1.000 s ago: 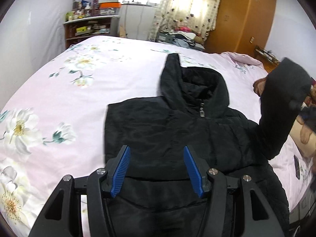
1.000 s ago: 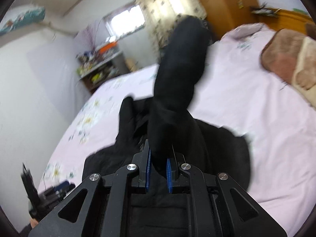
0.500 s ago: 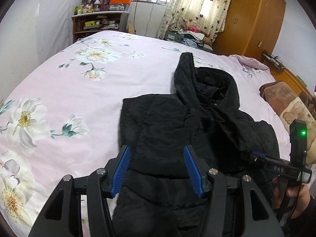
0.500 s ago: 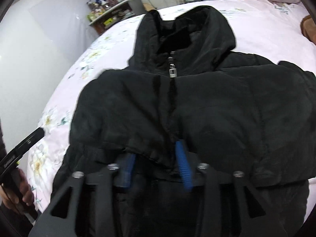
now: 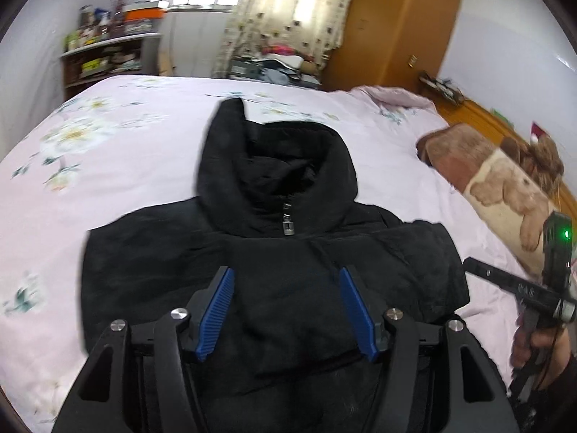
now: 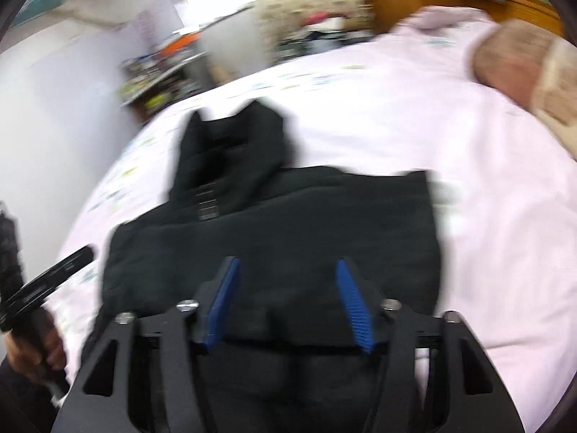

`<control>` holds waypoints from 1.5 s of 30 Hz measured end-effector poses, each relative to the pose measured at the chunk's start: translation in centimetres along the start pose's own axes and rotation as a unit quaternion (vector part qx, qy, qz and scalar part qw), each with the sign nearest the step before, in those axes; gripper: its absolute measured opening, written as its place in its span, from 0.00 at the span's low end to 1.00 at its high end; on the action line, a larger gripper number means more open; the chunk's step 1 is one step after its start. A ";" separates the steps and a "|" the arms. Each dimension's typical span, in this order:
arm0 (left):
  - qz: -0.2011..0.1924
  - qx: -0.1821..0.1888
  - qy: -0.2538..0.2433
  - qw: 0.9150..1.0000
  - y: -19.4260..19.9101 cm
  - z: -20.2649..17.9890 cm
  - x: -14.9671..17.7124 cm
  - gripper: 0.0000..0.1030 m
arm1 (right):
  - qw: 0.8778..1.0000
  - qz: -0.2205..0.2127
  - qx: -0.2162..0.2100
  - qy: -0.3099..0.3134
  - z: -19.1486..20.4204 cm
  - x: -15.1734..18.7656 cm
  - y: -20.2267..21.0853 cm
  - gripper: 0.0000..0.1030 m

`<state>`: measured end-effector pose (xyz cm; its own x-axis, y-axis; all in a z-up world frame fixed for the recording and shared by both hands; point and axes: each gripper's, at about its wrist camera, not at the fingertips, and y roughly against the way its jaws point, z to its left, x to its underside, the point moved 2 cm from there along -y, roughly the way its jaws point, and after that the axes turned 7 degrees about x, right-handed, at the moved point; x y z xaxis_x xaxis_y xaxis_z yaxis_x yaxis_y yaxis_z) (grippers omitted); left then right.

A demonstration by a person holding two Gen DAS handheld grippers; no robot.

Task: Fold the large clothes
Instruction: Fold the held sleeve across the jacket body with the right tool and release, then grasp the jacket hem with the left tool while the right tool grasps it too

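Note:
A black hooded padded jacket (image 5: 281, 252) lies flat on the pink floral bedsheet (image 5: 108, 166), hood pointing away, zipper up, both sleeves folded in over its body. It also shows, blurred, in the right wrist view (image 6: 288, 223). My left gripper (image 5: 286, 312) is open and empty above the jacket's lower middle. My right gripper (image 6: 286, 305) is open and empty above the jacket's near edge. The right gripper's body shows at the right edge of the left wrist view (image 5: 541, 288), off the jacket's side.
A brown and cream plush blanket (image 5: 497, 180) lies at the bed's right side. A cluttered shelf (image 5: 104, 57), a curtained window (image 5: 285, 11) and a wooden wardrobe (image 5: 393, 25) stand beyond the bed. The other hand-held gripper (image 6: 43, 281) shows at left in the right wrist view.
My right gripper carried the right sleeve across the jacket, let it go and opened, then drew back to the right. My left gripper stayed open and shifted its view slightly.

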<state>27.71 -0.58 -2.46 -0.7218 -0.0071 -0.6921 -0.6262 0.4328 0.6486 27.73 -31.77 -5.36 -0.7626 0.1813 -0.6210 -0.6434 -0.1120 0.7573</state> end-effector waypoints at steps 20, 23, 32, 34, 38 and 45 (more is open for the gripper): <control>0.037 -0.036 0.016 0.999 -1.9 1.9 1.2 0.24 | 0.999 0.007 0.037 0.000 -1.9 -2.1 -4.0 0.31; 0.019 -0.050 -0.006 0.999 -3.1 1.2 -0.9 0.24 | 0.999 0.001 0.053 0.003 -2.6 -4.4 -5.3 0.31; 0.065 -0.084 -0.006 0.994 -9.8 4.8 2.2 0.26 | 0.993 0.058 0.098 0.040 -3.2 -4.3 -12.5 0.31; 0.065 -0.080 0.002 0.995 -9.8 5.1 2.1 0.26 | 0.991 0.054 0.109 0.051 -2.9 -4.1 -13.1 0.31; 0.072 -0.079 0.006 0.994 -8.8 4.6 1.0 0.26 | 0.991 0.057 0.114 0.042 -3.2 -4.7 -11.6 0.31; 0.017 -0.044 -0.003 0.999 -2.0 1.2 0.4 0.26 | 0.995 0.006 0.077 0.060 0.0 -3.3 -4.2 0.31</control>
<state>29.05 -0.32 -4.37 -0.7408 0.0121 -0.6717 -0.6257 0.3516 0.6964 32.98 -31.87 -6.51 -0.7787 0.0614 -0.6244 -0.6231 0.0402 0.7811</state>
